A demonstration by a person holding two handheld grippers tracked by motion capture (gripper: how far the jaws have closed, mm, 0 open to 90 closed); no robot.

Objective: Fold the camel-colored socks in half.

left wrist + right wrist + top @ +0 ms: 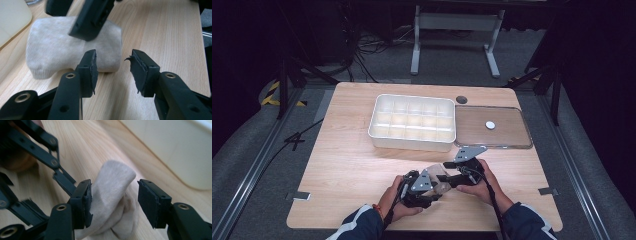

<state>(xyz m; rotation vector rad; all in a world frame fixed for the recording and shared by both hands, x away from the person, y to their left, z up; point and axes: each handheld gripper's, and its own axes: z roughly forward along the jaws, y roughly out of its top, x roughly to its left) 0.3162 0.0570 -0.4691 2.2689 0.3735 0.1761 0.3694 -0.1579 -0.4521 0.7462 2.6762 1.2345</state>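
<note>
- High view: both hands meet at the near middle of the counter [347, 165]. The left claw [438, 187] and right claw [447, 176] converge on a pale sock [439, 175] lying on the wood between them.
- Behind them sits a white tray [412, 122] with a grid of compartments, and just to its right a clear lid [507, 131] lies flat with a small white disc [490, 125] on it.
- Left claw view: the left claw [113, 68] has its jaws apart with bare counter [160, 32] between them. The rolled sock [57, 55] lies just beyond, its right end beside the left pad. Whether that pad touches the cloth I cannot tell.
- The right claw [85, 20] hangs over the sock from above.
- Right claw view: the right claw [113, 200] has its jaws apart, straddling the raised fold of the sock [115, 192]. The left pad rests against the cloth, and the right pad stands clear of it, so nothing is clamped.
- The left claw [62, 178] shows at the left, and the tray's wall [175, 150] at the upper right.
</note>
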